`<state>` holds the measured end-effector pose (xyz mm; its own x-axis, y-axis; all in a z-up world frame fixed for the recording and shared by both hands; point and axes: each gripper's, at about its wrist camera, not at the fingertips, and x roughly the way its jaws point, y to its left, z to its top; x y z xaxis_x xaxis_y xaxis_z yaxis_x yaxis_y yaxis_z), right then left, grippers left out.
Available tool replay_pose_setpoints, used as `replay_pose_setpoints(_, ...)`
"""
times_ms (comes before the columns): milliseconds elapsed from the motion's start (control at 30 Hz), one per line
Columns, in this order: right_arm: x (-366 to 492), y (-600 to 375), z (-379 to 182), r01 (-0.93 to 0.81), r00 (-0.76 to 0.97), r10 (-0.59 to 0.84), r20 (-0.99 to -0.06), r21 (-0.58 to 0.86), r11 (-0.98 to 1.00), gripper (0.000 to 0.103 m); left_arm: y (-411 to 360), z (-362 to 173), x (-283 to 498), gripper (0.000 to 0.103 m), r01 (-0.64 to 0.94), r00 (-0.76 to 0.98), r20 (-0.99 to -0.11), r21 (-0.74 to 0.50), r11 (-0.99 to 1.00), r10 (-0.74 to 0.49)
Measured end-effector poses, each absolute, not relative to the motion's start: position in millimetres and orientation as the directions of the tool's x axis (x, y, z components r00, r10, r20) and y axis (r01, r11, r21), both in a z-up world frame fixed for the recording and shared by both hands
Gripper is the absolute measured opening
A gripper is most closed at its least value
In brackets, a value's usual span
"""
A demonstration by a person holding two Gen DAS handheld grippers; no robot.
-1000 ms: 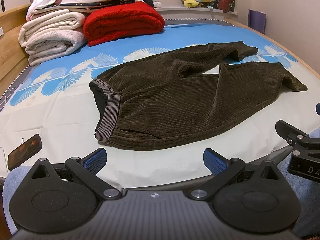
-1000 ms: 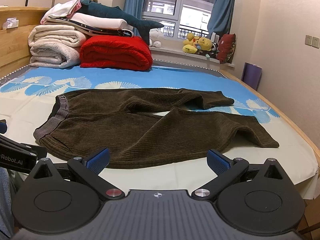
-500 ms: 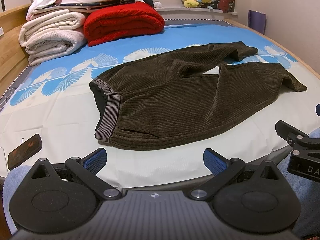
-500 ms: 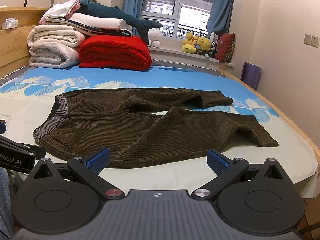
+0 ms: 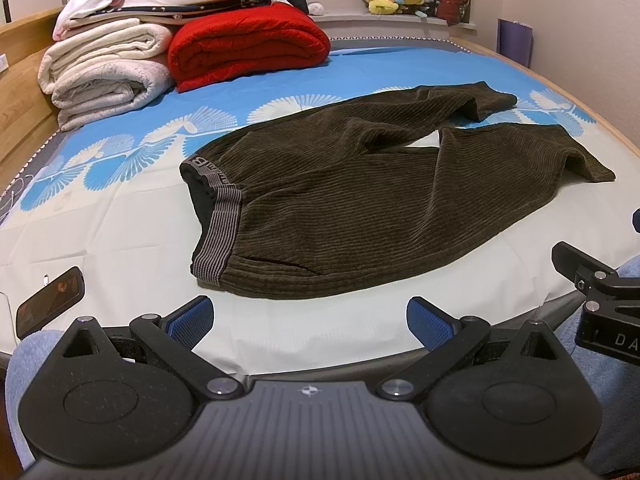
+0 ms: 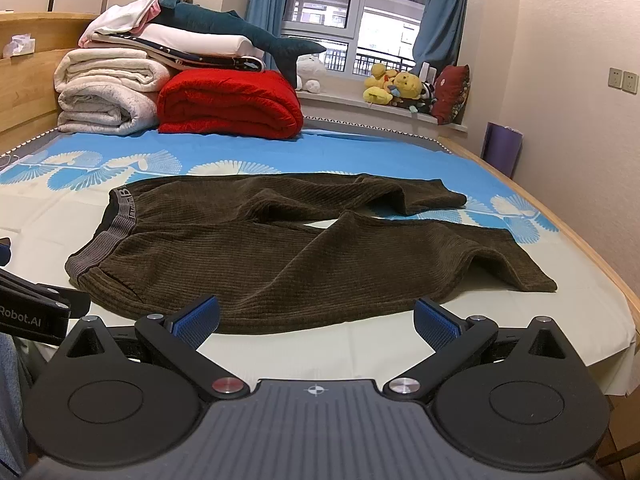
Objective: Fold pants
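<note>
Both of my grippers hang low at the near edge of the bed [image 5: 120, 232], pointing across it, jaws spread wide and holding nothing. My left gripper [image 5: 310, 322] faces the grey waistband [image 5: 218, 236]; my right gripper [image 6: 316, 320] sits just short of the nearer leg. The brown corduroy pants [image 6: 280, 256] lie flat on the sheet, legs splayed apart toward the right, untouched by either

Bare sheet [image 5: 120, 232] around pants [image 5: 360, 208]; blanket stack [image 6: 180, 92] well beyond.
</note>
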<state>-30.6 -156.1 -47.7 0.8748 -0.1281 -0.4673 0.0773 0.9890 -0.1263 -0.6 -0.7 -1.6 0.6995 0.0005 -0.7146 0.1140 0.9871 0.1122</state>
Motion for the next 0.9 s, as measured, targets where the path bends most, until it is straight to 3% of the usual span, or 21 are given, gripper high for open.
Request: replay_pose_setpoints(900,-29.7,-156.7,-52.5,0.076,0.870,-0.126,-0.476,-0.122,0.990,0.102,1.5,-4.3,1.1,0.103,0.109,0.694,-0.720,0.108,0.988,0.002)
